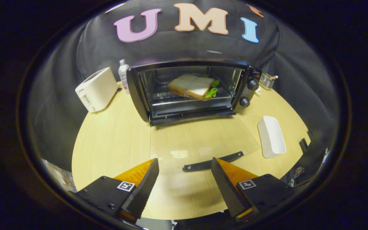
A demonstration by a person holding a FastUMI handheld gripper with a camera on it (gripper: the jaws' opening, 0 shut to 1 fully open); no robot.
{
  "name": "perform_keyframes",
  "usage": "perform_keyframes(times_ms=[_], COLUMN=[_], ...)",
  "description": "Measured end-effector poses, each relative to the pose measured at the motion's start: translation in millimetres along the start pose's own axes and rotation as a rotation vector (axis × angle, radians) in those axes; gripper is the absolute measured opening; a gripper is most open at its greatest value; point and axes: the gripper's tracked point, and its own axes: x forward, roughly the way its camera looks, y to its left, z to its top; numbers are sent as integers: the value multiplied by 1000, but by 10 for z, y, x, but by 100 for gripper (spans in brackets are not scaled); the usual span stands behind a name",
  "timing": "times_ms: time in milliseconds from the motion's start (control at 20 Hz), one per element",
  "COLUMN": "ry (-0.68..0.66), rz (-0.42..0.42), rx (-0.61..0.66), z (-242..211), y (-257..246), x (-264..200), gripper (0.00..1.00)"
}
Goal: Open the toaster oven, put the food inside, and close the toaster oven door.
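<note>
Pale wooden table (113, 140): smooth, faint grain, soft sheen between the parted, empty fingers (145, 182) of the gripper (184, 166); finger faces ridged. Beyond them, black metal toaster oven (192, 89): glossy casing, clear glass door (203, 137) lying flat, wire rack. White plastic toaster (96, 89): smooth, satin. White rectangular dish (271, 136): matt.

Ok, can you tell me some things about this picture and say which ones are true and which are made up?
1. The sandwich of white bread and green leaves lies inside the black toaster oven. True.
2. The oven's glass door is shut. False: it lies folded down flat on the wooden table.
3. The gripper squeezes the sandwich. False: its fingers stand open, holding nothing.
4. A white pop-up toaster stands beside the oven. True.
5. The long white dish holds food. False: it is empty.
</note>
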Motion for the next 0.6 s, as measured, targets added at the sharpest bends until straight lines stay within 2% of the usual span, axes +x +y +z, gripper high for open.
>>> perform_keyframes(times_ms=[400, 600], ry=[116, 138], rz=[-22, -45], rx=[-133, -178], z=[-384, -423], y=[-202, -210], x=[196, 367], gripper=[99, 98])
